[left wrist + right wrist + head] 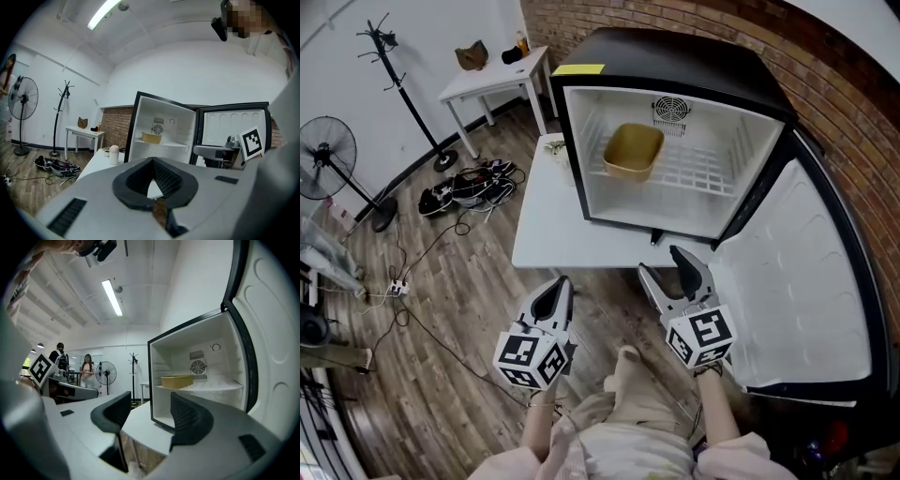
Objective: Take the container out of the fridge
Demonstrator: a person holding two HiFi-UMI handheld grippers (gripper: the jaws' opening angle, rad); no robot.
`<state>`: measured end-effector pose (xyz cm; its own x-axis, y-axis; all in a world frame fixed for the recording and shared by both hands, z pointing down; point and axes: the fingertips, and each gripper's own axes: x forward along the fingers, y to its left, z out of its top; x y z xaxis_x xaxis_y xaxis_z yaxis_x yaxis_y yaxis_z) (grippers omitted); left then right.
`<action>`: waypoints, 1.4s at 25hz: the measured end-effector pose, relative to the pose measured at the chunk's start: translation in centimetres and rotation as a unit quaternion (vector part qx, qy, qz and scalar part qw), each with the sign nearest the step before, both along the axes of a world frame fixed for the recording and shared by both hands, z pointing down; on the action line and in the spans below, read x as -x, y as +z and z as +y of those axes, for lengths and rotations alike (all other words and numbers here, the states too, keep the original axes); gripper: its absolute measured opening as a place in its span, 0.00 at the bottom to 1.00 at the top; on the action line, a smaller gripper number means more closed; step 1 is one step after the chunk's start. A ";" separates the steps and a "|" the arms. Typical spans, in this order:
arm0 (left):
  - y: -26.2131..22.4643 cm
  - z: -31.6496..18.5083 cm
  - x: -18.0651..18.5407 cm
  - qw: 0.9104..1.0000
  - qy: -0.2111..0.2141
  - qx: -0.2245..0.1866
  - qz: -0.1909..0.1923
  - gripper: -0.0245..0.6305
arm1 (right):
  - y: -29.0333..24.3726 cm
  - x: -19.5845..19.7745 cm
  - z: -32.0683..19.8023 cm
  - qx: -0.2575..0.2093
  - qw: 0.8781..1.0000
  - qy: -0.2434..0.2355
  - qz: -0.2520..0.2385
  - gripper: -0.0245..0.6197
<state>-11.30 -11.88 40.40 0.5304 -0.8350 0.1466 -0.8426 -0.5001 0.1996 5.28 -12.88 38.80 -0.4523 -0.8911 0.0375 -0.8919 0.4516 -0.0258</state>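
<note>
Container (633, 150) on fridge (675, 61) shelf; yellow sticker (578, 68) illegible; left claw (560, 286) closed, right claw (659, 261) apart.

Bare lab-like workroom: brick wall (825, 56), pedestal fan (325, 157), coat stand (403, 89), floor cables (472, 185).

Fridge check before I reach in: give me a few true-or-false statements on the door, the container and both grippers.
1. The fridge door stands open. True.
2. The yellow container sits on the wire shelf inside the fridge. True.
3. The right gripper is shut on the container. False: its jaws are apart and empty, outside the fridge.
4. The left gripper is inside the fridge. False: it hangs in front of the white table, jaws together.
</note>
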 end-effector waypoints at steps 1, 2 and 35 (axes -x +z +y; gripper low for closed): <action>0.1 -0.2 0.0 1.000 0.000 0.001 0.001 0.03 | 0.1 0.0 -0.2 0.001 1.000 0.001 0.001 0.42; 0.2 -0.5 0.0 1.000 0.000 0.002 0.002 0.03 | 0.3 0.0 -0.4 0.003 1.000 0.000 0.001 0.42; -1.8 -16.7 -4.1 0.998 0.054 -0.022 -0.001 0.03 | -4.5 2.3 -16.9 -0.029 0.970 -0.084 0.228 0.42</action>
